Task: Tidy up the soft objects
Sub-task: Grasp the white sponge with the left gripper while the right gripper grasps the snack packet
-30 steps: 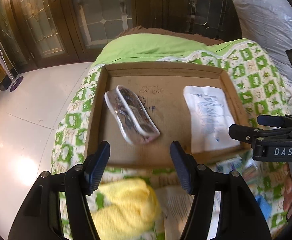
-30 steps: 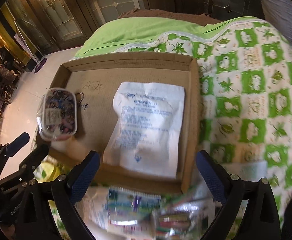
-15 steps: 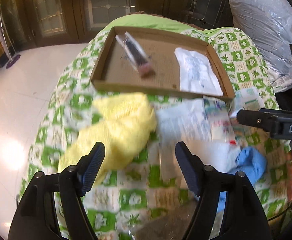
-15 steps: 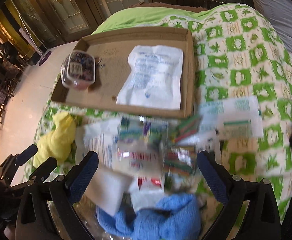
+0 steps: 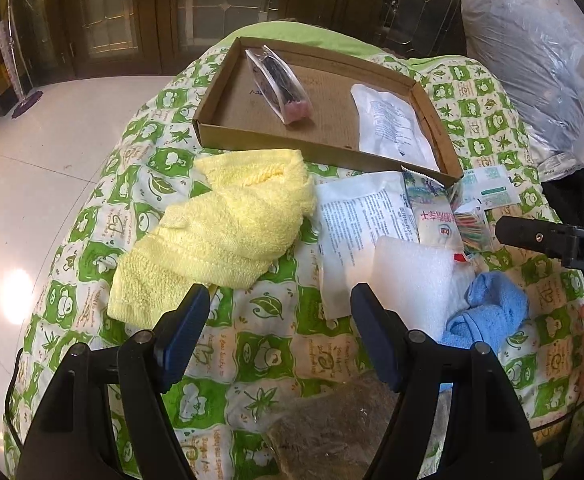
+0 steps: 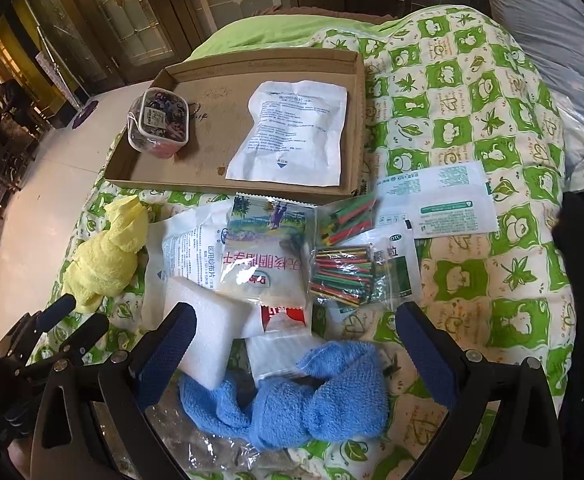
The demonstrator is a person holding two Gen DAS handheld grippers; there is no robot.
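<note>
A shallow cardboard tray (image 5: 247, 134) (image 6: 356, 120) lies on the green-and-white quilt. In it are a clear pouch of dark items (image 5: 277, 84) (image 6: 159, 122) and a white printed packet (image 5: 394, 126) (image 6: 292, 136). In front of the tray lie a yellow towel (image 5: 219, 232) (image 6: 107, 252), a blue towel (image 5: 488, 312) (image 6: 304, 396), a white foam block (image 5: 408, 276) (image 6: 207, 324) and several soft packets (image 6: 263, 260). My left gripper (image 5: 279, 336) is open and empty, near the yellow towel's front edge. My right gripper (image 6: 296, 344) is open and empty above the blue towel.
Bags of coloured sticks (image 6: 344, 272) and flat paper packets (image 6: 436, 200) lie right of the pile. A large plastic-wrapped bundle (image 5: 532, 60) sits at the far right. The quilt (image 6: 472, 100) drops off to a tiled floor (image 5: 31, 180) on the left.
Both grippers have pulled back from the tray toward me, both empty. The pile of towels and packets in front of the tray has come into view.
</note>
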